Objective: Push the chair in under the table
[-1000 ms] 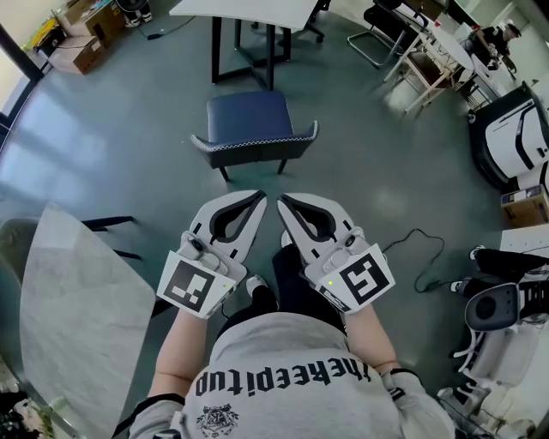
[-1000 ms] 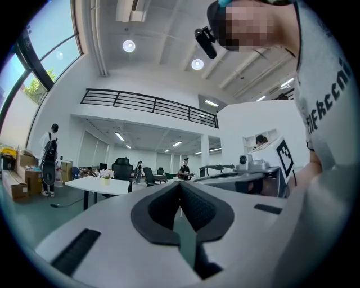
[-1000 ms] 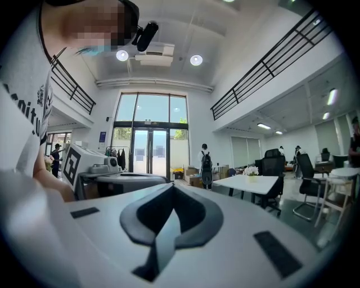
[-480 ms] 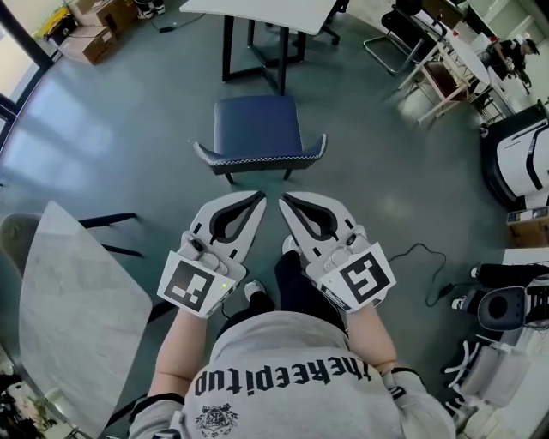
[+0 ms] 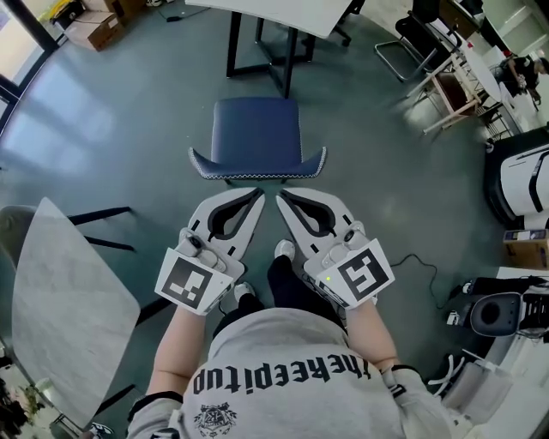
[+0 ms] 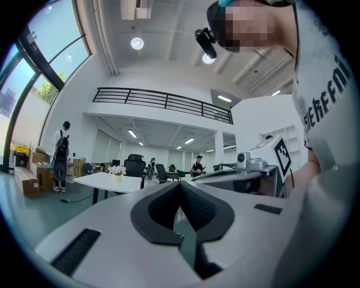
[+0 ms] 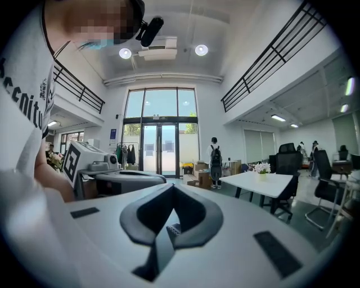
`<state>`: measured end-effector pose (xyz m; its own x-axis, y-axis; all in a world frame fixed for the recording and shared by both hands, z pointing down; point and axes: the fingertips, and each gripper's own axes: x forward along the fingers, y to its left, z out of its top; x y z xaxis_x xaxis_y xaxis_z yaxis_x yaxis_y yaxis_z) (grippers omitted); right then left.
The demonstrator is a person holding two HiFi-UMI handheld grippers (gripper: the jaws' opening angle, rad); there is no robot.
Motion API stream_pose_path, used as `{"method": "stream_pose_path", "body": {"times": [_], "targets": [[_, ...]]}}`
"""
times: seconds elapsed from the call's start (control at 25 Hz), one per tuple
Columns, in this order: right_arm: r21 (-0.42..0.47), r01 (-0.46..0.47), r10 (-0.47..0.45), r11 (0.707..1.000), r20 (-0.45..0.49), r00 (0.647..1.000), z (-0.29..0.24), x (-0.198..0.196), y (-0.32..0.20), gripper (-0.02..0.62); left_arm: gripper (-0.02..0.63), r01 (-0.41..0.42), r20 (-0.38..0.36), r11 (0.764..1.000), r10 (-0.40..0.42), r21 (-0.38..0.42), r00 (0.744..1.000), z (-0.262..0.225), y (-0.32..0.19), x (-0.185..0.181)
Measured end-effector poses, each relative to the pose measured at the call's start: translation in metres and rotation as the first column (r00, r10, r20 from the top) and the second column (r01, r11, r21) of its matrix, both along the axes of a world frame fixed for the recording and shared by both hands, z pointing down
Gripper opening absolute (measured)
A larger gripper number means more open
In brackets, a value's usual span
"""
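In the head view a blue-seated chair [image 5: 257, 133] stands on the grey floor, its backrest rim [image 5: 257, 171] turned toward me. Beyond it is a white table [image 5: 287, 12] on black legs. My left gripper [image 5: 260, 195] and right gripper [image 5: 280, 197] are held side by side just behind the backrest, tips close to it; contact cannot be told. Both are shut with nothing between the jaws. The left gripper view shows its shut jaws [image 6: 180, 184] and the white table [image 6: 107, 181] further off. In the right gripper view the shut jaws [image 7: 171, 187] point past a white table [image 7: 264, 183].
A marble-topped table [image 5: 69, 300] stands close at my left. Cardboard boxes [image 5: 86, 26] lie at the far left. A black cable [image 5: 420, 261] runs over the floor at the right, near a white machine [image 5: 523, 176]. Office chairs [image 5: 429, 43] stand at the upper right.
I have walked toward the chair: it now lies nearer in the head view, and both shut grippers have come up right behind its backrest.
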<state>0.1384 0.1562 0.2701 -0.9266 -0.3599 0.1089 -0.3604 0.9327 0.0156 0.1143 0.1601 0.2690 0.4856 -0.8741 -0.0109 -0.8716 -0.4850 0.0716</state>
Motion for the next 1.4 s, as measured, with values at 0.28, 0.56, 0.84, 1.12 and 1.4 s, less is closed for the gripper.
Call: {"method": "stream_pose_path", "body": {"times": [0.28,0.56,0.84,1.12,1.4], "targets": [[-0.006,0.046,-0.046,0.999,-0.004,0.999,0.006,0.004,-0.024,0.011,0.015,0.037,-0.001,0.999,-0.037,-0.034,0.999,0.008,-0.022,0.007],[-0.002,0.104,-0.104,0.995,-0.032,0.994,0.014,0.013,-0.048,0.011,0.015,0.099,0.026,0.994,-0.098,-0.052,0.995,0.017,-0.043,0.013],[0.032,0.177,-0.172,0.984,-0.129,0.977,0.037,0.019,-0.062,0.011,0.015,0.164,0.109,0.984,-0.157,-0.063,0.982,0.033,-0.056,0.011],[0.044,0.215,-0.204,0.976,-0.182,0.962,0.057,0.025,-0.073,0.014,0.017,0.198,0.263,0.979,-0.176,-0.058,0.949,0.052,-0.060,0.003],[0.016,0.231,-0.220,0.973,-0.250,0.943,0.080,0.020,-0.083,0.015,0.019,0.146,0.463,0.985,-0.086,-0.095,0.882,0.088,-0.069,0.005]]}}
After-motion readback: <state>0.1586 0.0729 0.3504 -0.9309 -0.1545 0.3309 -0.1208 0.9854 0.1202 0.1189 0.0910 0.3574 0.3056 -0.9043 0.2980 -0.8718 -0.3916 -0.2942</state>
